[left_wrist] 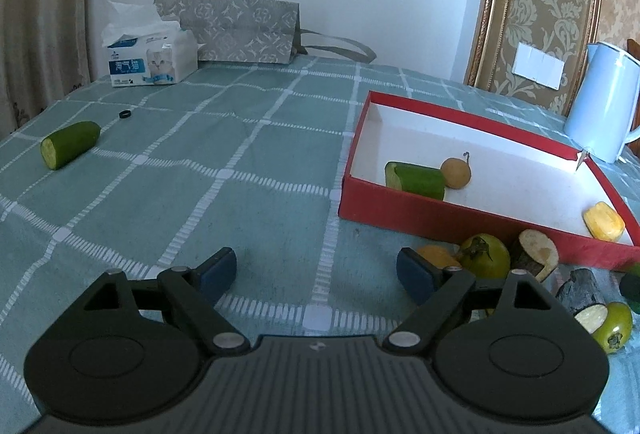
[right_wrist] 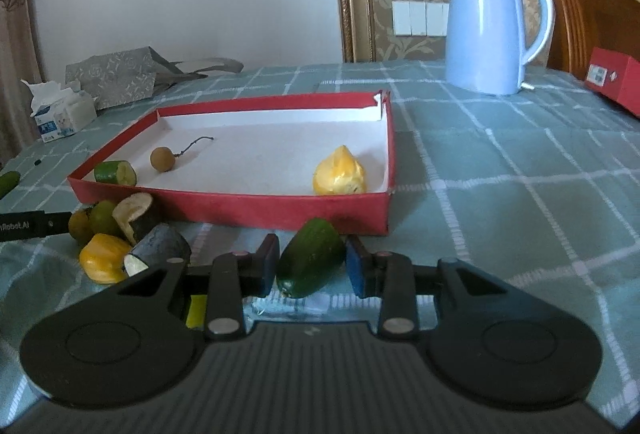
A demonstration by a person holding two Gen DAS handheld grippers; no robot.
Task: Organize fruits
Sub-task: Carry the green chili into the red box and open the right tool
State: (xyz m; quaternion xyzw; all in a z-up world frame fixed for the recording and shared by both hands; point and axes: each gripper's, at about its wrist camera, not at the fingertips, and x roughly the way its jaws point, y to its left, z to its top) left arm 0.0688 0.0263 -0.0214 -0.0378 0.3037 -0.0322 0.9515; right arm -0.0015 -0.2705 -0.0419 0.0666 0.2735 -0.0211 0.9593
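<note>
A red tray [right_wrist: 280, 204] with a white floor holds a cucumber piece [right_wrist: 115, 172], a brown longan [right_wrist: 162, 157] and a yellow fruit piece [right_wrist: 339, 176]; the tray also shows in the left wrist view [left_wrist: 440, 222]. My right gripper [right_wrist: 311, 266] is shut on a green cucumber piece [right_wrist: 311, 263] in front of the tray's near wall. My left gripper [left_wrist: 316, 270] is open and empty over the tablecloth, left of a fruit pile [left_wrist: 486, 256]. Another cucumber piece [left_wrist: 69, 144] lies far left. The pile [right_wrist: 120, 234] holds green fruits, yellow pieces and dark-skinned chunks.
A blue kettle [right_wrist: 486, 26] stands behind the tray. A tissue pack [left_wrist: 150, 60] and a grey patterned bag [left_wrist: 244, 28] sit at the table's far edge. A small black ring [left_wrist: 125, 114] lies near the far-left cucumber. A red box [right_wrist: 616, 78] sits at the right.
</note>
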